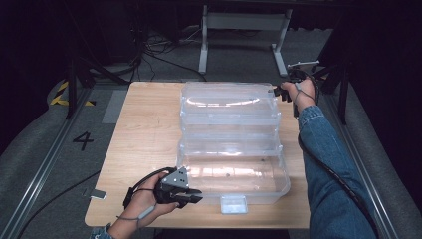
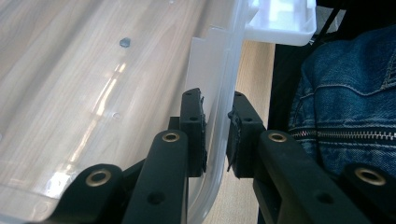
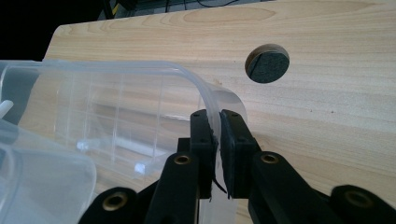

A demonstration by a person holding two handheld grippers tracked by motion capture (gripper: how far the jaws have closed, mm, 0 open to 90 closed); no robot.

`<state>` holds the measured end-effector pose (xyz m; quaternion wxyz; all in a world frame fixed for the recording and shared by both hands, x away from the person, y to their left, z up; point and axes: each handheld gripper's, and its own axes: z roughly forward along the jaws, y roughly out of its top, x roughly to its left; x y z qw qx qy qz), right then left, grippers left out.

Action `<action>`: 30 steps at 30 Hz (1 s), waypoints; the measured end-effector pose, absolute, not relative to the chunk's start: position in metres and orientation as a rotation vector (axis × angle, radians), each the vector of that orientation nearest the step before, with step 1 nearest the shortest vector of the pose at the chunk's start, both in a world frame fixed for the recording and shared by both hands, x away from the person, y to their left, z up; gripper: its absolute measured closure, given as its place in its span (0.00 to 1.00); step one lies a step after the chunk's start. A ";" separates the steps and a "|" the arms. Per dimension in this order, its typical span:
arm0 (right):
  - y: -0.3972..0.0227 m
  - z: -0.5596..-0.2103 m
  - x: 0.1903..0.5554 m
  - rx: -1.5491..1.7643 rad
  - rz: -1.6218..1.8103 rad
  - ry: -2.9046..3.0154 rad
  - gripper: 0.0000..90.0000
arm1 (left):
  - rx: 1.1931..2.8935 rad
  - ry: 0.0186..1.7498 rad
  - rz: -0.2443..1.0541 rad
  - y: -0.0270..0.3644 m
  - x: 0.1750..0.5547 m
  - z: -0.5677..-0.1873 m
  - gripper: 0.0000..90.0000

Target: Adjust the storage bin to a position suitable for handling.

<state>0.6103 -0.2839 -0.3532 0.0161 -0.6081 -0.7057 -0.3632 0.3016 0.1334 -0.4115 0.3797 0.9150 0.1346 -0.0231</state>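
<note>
Bins [image 1: 234, 144], clear, thin-walled and likely light but slippery, are being pinched at opposite rims by each hand-held gripper, left [image 1: 191, 196] and right [image 1: 278, 92].

bin [image 1: 234, 172]: clear glossy plastic, smooth
lid [image 1: 229, 102]: clear plastic, glossy highlights
tabletop [image 1: 144, 144]: pale wood grain, matt
left tool [image 2: 217, 135]: black matt plastic, brass-coloured screw inserts
sleeve [image 2: 350, 107]: blue denim cloth

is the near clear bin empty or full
Empty: through the near clear bin only the wooden table shows, plus a small dark speck on its floor.
</note>
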 end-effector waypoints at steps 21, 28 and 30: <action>-0.295 -0.344 0.598 -1.851 -1.317 -2.278 0.64 | 2.322 0.360 -0.067 0.132 0.302 -0.413 0.88; -0.308 -0.325 0.570 -1.764 -1.423 -2.334 0.62 | 2.310 0.364 -0.063 0.131 0.301 -0.414 0.88; -0.312 -0.318 0.559 -1.736 -1.459 -2.347 0.62 | 2.318 0.368 -0.057 0.131 0.300 -0.413 0.87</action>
